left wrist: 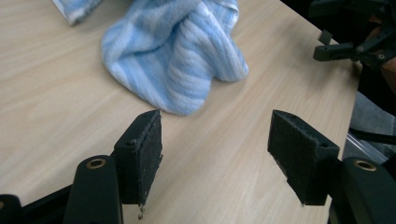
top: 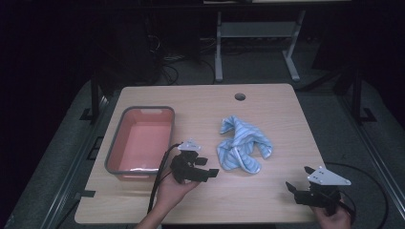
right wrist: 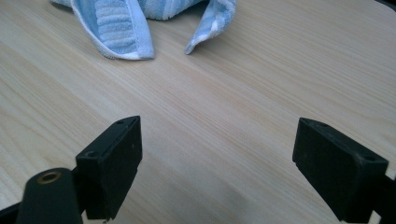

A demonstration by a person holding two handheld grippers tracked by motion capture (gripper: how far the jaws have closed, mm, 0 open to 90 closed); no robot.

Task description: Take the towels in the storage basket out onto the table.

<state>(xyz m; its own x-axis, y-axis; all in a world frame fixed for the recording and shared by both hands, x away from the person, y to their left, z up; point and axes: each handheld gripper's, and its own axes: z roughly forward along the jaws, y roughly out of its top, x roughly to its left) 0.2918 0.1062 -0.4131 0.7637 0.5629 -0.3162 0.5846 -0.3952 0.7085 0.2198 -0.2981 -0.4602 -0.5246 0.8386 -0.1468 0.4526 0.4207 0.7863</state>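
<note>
One crumpled towel [top: 243, 145] (blue-striped)

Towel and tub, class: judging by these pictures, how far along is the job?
Done: nothing. The blue striped towel lies crumpled on the table, and the pink tub looks empty. In hand: the left gripper, jaws open, points at the towel from close by without touching it. The right gripper waits open, farther off. Left: gripping the towel and whatever follows.
</note>
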